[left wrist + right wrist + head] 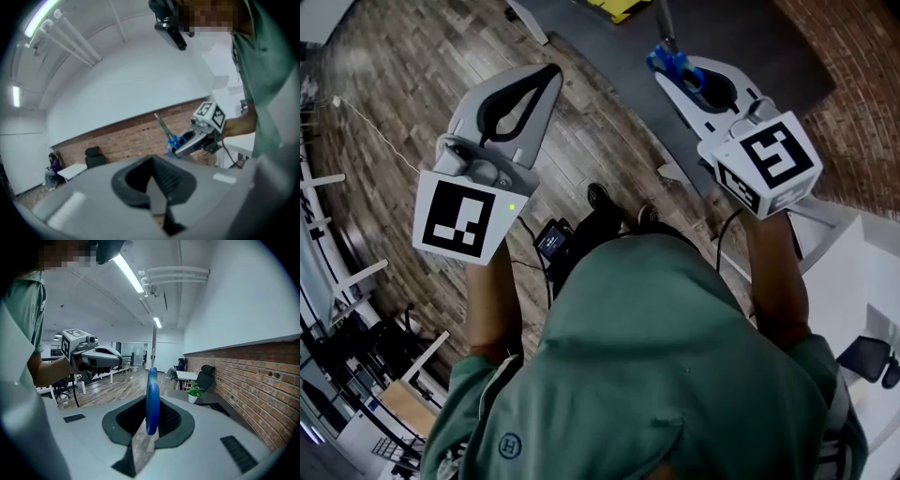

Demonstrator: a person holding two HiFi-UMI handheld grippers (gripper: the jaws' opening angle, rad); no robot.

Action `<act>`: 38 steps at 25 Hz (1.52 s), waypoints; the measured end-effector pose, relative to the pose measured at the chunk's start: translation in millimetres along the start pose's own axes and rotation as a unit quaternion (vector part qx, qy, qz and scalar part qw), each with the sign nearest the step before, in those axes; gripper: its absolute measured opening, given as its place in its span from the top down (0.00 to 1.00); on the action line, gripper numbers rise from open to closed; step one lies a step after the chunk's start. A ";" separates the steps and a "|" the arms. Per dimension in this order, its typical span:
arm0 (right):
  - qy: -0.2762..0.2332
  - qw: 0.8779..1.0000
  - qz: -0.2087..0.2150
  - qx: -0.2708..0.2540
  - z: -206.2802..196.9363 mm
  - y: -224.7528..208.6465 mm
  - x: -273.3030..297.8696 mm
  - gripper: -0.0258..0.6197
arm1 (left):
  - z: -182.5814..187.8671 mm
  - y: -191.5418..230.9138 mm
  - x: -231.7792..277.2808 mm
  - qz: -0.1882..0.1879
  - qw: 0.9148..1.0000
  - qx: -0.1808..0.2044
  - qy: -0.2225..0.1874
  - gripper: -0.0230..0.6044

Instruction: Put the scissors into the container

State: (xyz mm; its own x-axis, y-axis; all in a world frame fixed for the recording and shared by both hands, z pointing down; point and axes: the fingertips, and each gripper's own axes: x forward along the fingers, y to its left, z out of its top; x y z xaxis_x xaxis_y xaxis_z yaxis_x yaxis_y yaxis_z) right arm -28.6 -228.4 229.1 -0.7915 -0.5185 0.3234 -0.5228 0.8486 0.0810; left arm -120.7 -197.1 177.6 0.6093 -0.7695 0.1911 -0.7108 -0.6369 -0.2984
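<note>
Right gripper (678,79) clamps scissors (152,399), blades toward 12 o'clock (container unseen); left gripper (549,75), at 9 o'clock, closed empty.

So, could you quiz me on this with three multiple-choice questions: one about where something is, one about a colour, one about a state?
1. Where are the scissors?
A. On the floor
B. In a container
C. In the right hand-held gripper

2. What colour are the scissors' handles?
A. Red
B. Blue
C. Yellow

3. How do the jaws of the left hand-held gripper stand?
A. Together, with nothing between them
B. Clamped on a cup
C. Wide apart

Answers:
1 C: the right gripper view shows the handle pinched between that gripper's jaws, held up in the air.
2 B: the handle looks blue in all three views.
3 A: the left gripper view shows the jaws meeting with nothing in them.
</note>
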 end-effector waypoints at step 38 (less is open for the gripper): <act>0.022 0.999 -0.018 0.026 1.5 -106.2 114.6 0.89 | -41.8 116.2 100.0 -0.036 0.999 -0.019 0.017 0.96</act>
State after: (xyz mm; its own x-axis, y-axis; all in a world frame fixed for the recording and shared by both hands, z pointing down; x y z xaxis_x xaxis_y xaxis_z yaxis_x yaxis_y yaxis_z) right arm -64.3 -378.1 256.1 -0.7577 -0.5430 0.3621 -0.5680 0.8219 0.0439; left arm -157.0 -350.0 201.1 0.6479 -0.7217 0.2436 -0.6779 -0.6922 -0.2478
